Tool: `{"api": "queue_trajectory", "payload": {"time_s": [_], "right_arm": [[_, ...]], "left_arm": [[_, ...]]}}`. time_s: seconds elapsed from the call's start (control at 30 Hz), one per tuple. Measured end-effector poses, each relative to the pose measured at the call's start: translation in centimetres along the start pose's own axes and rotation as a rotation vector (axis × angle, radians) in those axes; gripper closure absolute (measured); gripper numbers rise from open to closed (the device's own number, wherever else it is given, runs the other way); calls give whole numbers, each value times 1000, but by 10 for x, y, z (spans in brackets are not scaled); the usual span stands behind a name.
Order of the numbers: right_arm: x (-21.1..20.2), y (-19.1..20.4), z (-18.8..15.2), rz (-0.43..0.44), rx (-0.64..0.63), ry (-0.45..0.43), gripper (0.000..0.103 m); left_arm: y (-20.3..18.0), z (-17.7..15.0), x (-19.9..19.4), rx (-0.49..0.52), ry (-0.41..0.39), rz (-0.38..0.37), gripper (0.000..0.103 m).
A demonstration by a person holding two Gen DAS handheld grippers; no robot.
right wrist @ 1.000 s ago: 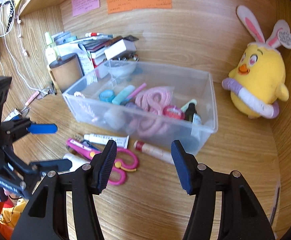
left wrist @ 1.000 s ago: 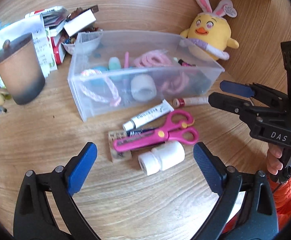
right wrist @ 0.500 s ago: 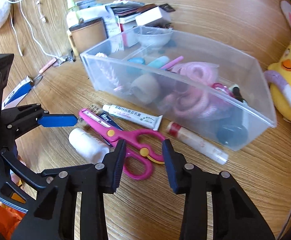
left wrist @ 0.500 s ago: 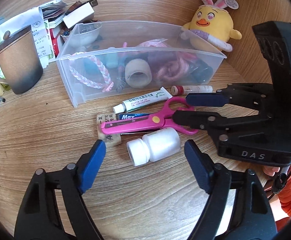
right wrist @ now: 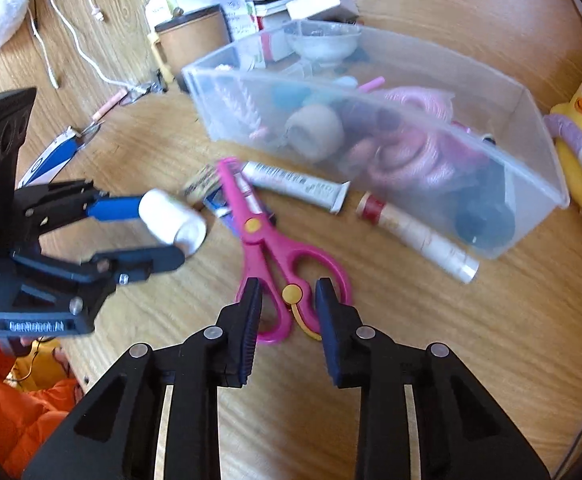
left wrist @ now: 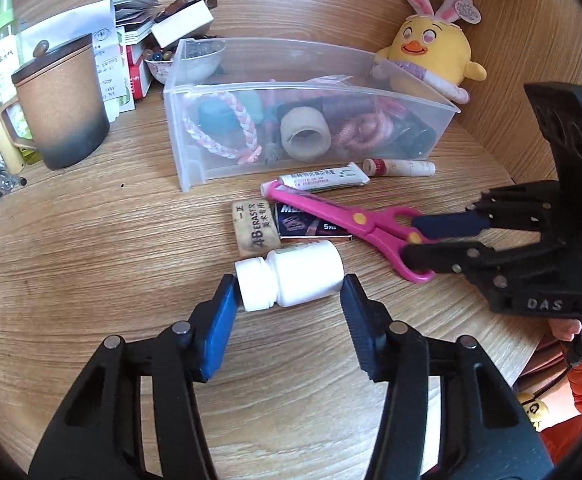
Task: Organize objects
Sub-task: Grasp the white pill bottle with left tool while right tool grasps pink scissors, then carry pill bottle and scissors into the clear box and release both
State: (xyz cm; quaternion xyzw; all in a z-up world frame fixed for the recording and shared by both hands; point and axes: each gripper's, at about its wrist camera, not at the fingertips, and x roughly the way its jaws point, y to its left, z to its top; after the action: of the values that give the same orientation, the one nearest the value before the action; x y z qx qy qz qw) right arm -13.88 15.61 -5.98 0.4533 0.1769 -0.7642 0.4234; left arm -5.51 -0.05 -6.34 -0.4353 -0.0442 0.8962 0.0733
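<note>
A white bottle (left wrist: pixel 303 276) lies on its side on the wooden table. My left gripper (left wrist: pixel 289 292) is closing on it, and its pads touch the cap end and the base end. The right wrist view shows the same bottle (right wrist: pixel 171 224) between the left gripper's (right wrist: pixel 159 236) fingers. Pink scissors (left wrist: pixel 323 210) lie just beyond it. My right gripper (right wrist: pixel 287 304) is closing astride the middle of the scissors' (right wrist: pixel 259 236) handles. A sliver of table shows beside the right pad. From the left wrist view the right gripper (left wrist: pixel 410 240) reaches in from the right.
A clear plastic bin (left wrist: pixel 195 160) holding several small items stands behind. Near the scissors lie an eraser (left wrist: pixel 255 228), a dark packet (left wrist: pixel 307 224), a white tube (left wrist: pixel 323 178) and a stick (left wrist: pixel 399 167). A brown mug (left wrist: pixel 63 108) stands left, a yellow plush (left wrist: pixel 431 48) at the back right.
Both grippers came down onto the table. The left jaws narrowed from wide to the bottle's ends. The right gripper tipped down from facing the bin to the scissors' handles, and its jaws narrowed.
</note>
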Motion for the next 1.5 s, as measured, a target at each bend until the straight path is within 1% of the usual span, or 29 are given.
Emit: {"api": "queue_trajectory", "payload": {"time_s": [0.07, 0.2, 0.27, 0.37, 0.43, 0.53, 0.6, 0.63, 0.67, 0.77, 0.87, 1.0, 1.13, 1.33, 1.5], "right_arm": [[-4, 4, -3, 3, -15, -2, 78], [-18, 12, 2, -16, -39, -66, 77], [-17, 13, 9, -15, -40, -80, 72], [-2, 16, 21, -29, -51, -61, 71], [12, 16, 26, -40, -58, -32, 71], [25, 17, 28, -61, -60, -7, 71], [25, 17, 28, -62, -63, -15, 75], [23, 17, 27, -62, -64, -19, 79], [22, 18, 25, -60, -63, -21, 81], [19, 20, 19, -78, -64, -35, 84], [11, 23, 13, -85, -59, -51, 85], [-5, 21, 10, -96, -35, -102, 85], [-26, 19, 11, -118, -2, -181, 85], [-52, 13, 17, -132, 35, -269, 85], [-70, 3, 27, -139, 73, -335, 85]], "left_arm": [[2, -3, -3, 0, -4, 6, 51], [6, -4, -6, -13, -12, 1, 52], [7, -4, -7, -16, -18, 5, 52], [9, -3, -9, -22, -30, 5, 53], [11, -2, -12, -24, -40, 2, 53], [13, 2, -17, -24, -59, 4, 53], [14, 4, -20, -21, -70, 5, 54], [14, 5, -20, -19, -73, 6, 54], [14, 6, -20, -16, -75, 8, 54], [13, 8, -21, -12, -81, 2, 54], [11, 11, -26, -5, -96, 1, 54], [7, 20, -33, 7, -125, -3, 54], [2, 34, -42, 21, -167, -6, 54], [-2, 57, -51, 36, -223, -6, 54], [1, 76, -51, 32, -248, -5, 54]]}}
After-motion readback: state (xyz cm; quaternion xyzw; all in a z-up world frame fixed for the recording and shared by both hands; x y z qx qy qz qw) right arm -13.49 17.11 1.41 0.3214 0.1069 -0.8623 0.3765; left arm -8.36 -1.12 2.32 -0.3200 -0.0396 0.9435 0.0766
